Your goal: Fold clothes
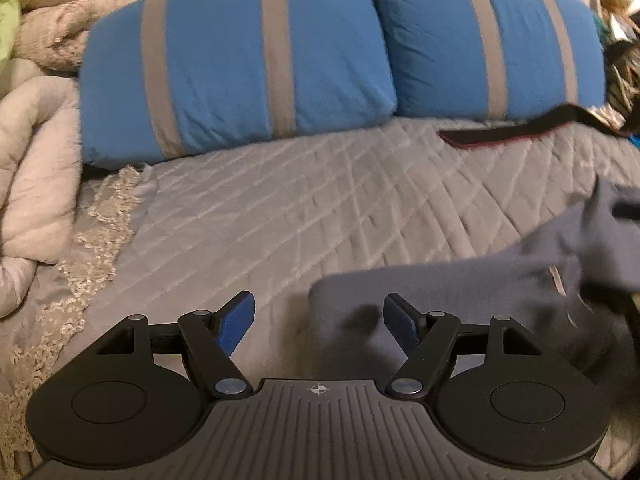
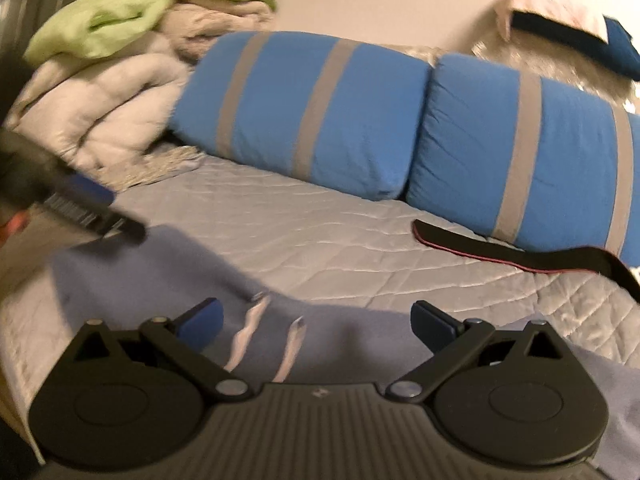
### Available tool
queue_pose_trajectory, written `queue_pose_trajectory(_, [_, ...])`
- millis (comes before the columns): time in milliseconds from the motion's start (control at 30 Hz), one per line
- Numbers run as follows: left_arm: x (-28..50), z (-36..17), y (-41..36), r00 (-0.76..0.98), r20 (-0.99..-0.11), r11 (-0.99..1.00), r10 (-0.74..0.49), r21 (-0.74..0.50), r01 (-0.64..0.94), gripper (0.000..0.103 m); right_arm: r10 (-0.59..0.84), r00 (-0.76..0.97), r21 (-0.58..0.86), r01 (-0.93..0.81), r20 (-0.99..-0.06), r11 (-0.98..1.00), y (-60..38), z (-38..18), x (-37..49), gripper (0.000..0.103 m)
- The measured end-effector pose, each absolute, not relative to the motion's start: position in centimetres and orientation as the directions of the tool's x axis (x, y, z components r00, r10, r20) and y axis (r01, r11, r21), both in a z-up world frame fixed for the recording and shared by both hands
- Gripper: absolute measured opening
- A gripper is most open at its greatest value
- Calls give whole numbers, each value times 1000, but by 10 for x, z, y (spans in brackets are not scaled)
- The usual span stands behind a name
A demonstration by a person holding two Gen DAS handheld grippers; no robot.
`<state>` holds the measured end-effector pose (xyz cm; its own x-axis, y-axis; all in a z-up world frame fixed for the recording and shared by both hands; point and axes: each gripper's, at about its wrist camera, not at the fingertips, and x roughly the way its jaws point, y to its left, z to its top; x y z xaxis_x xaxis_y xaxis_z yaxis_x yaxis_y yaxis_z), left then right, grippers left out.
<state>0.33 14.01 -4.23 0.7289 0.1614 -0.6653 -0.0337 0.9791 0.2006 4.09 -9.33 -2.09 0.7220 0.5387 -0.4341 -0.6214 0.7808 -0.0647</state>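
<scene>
A grey-blue garment (image 1: 472, 300) lies on the quilted grey bedspread (image 1: 280, 216), bunched up toward the right edge of the left wrist view. My left gripper (image 1: 319, 322) is open, its right finger over the garment's left corner and its left finger over bare quilt. In the right wrist view the same garment (image 2: 168, 268) spreads flat under my right gripper (image 2: 318, 322), which is open with two white drawstrings (image 2: 250, 336) lying between its fingers. The left gripper (image 2: 92, 208) shows blurred at the left edge there, above the garment's far corner.
Two blue pillows with grey stripes (image 1: 240, 64) (image 2: 312, 108) line the head of the bed. A black strap with red edging (image 2: 520, 252) lies in front of the right pillow. Bundled beige blankets (image 2: 100, 104) and a green cloth (image 2: 132, 4) pile at the left.
</scene>
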Motion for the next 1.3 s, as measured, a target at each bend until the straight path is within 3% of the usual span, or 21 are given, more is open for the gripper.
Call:
queue_pose_trajectory(367, [-11, -61, 135, 619, -771, 973, 147, 227, 52, 71, 510, 661, 62, -577, -551, 815, -83, -38, 91, 103])
queue_pose_trajectory(633, [-15, -54, 148, 586, -801, 983, 118, 177, 44, 71, 458, 703, 65, -509, -544, 858, -103, -27, 92, 103])
queue_pose_trajectory(733, [-15, -49, 156, 597, -796, 992, 100, 125, 0, 71, 511, 704, -32, -602, -494, 798, -103, -18, 71, 103])
queue_pose_trajectory(933, [-14, -41, 165, 617, -781, 995, 101, 86, -53, 71, 623, 658, -381, -753, -422, 537, -87, -20, 10, 103])
queue_pose_trajectory(1133, [-13, -41, 166, 607, -783, 991, 135, 111, -78, 71, 618, 652, -464, -754, -439, 465, -86, -28, -5, 103])
queue_pose_trajectory(1300, [-12, -40, 174, 594, -795, 990, 126, 67, -121, 71, 610, 698, -684, -653, -376, 325, -77, -46, -26, 96])
